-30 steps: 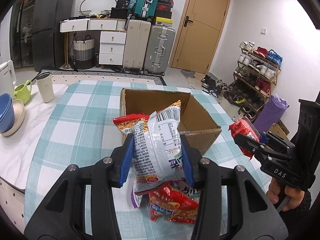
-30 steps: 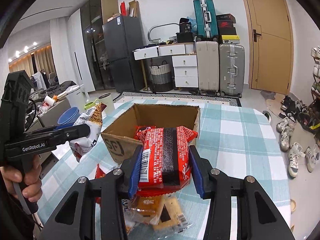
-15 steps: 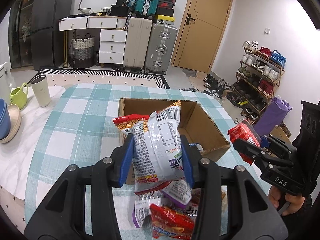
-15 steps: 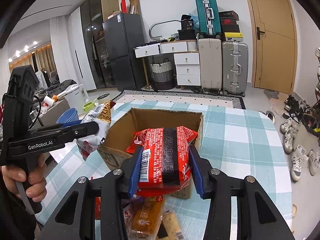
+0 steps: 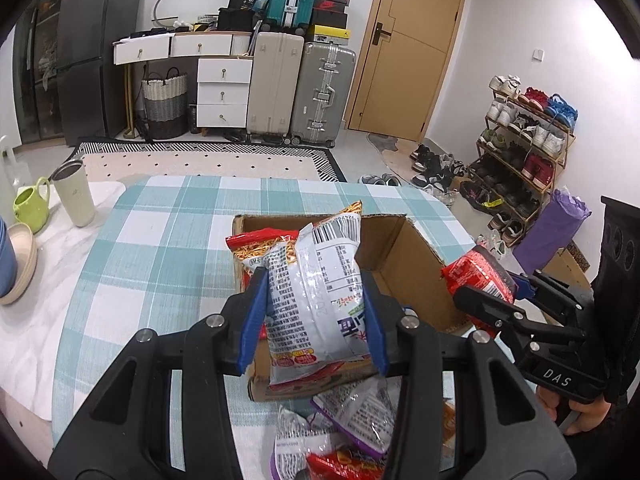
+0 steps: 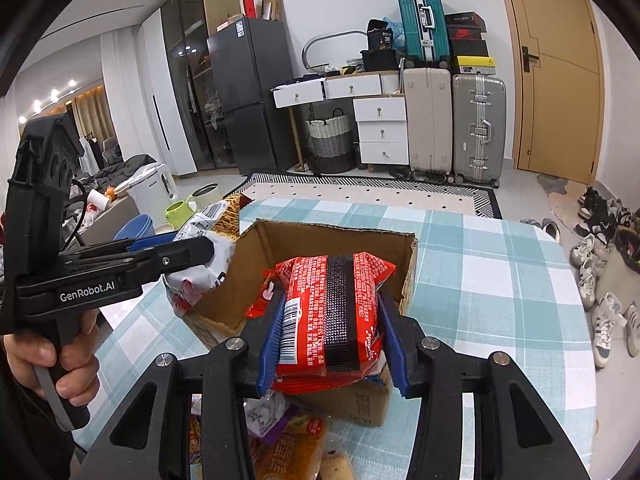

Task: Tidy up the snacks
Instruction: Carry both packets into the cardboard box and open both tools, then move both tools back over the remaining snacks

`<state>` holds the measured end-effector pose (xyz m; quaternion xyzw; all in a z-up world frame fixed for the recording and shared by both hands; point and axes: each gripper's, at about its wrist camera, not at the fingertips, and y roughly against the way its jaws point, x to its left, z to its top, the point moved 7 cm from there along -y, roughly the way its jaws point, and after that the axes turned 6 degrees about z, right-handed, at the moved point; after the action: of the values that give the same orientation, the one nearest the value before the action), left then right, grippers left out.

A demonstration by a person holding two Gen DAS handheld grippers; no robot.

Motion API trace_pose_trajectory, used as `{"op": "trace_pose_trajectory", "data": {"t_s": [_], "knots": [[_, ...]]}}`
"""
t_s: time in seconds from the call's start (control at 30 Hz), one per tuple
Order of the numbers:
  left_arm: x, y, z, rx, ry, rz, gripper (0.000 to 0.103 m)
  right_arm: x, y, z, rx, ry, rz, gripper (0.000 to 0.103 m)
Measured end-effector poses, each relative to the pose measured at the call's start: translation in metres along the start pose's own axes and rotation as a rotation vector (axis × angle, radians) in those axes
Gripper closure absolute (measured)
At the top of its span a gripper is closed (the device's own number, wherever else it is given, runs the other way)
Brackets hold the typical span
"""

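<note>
My left gripper [image 5: 314, 322] is shut on a white noodle snack bag [image 5: 316, 280] and holds it above the near edge of an open cardboard box [image 5: 404, 248]. My right gripper [image 6: 332, 340] is shut on a red and black snack packet [image 6: 332, 308] above the box [image 6: 320, 236], at its near right corner. The right gripper shows in the left wrist view [image 5: 492, 292] with its red packet [image 5: 476, 272]. The left gripper [image 6: 188, 252] and its bag [image 6: 208, 256] show in the right wrist view. More snack packs [image 5: 352, 424] lie on the table before the box.
The table has a teal checked cloth [image 5: 160, 248]. A cream tumbler [image 5: 74, 192], green mug [image 5: 32, 204] and stacked bowls [image 5: 16, 264] stand at the left. A shoe rack [image 5: 520, 152] is on the right; suitcases and drawers line the far wall.
Both grippers have moved forward with their packets, from in front of the box to above it. The loose snack packs have slid lower in both views.
</note>
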<state>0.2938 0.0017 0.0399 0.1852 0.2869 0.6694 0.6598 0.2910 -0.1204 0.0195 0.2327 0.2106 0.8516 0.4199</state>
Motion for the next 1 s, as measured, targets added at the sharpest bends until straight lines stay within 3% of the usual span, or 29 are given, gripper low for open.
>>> {"op": "trace_pose_trajectory", "data": {"t_s": [0.6,0.77,0.93,1.0], "knots": [[-0.025,-0.041,0.005,0.02,-0.094,0.003,0.062,-0.015,-0.041,-0.001,0.052,-0.021,0.026,0.058],[-0.027,-0.059,-0.001,0.075,-0.078,-0.018,0.062,-0.017,-0.033,0.0,0.03,-0.012,0.015,0.05],[-0.024,-0.061,-0.006,0.092,-0.064,-0.04,0.059,-0.018,-0.013,-0.001,0.002,-0.008,-0.002,0.014],[-0.022,-0.053,-0.008,0.088,-0.069,-0.037,0.036,-0.019,-0.004,-0.003,-0.005,-0.017,-0.012,0.004]]}}
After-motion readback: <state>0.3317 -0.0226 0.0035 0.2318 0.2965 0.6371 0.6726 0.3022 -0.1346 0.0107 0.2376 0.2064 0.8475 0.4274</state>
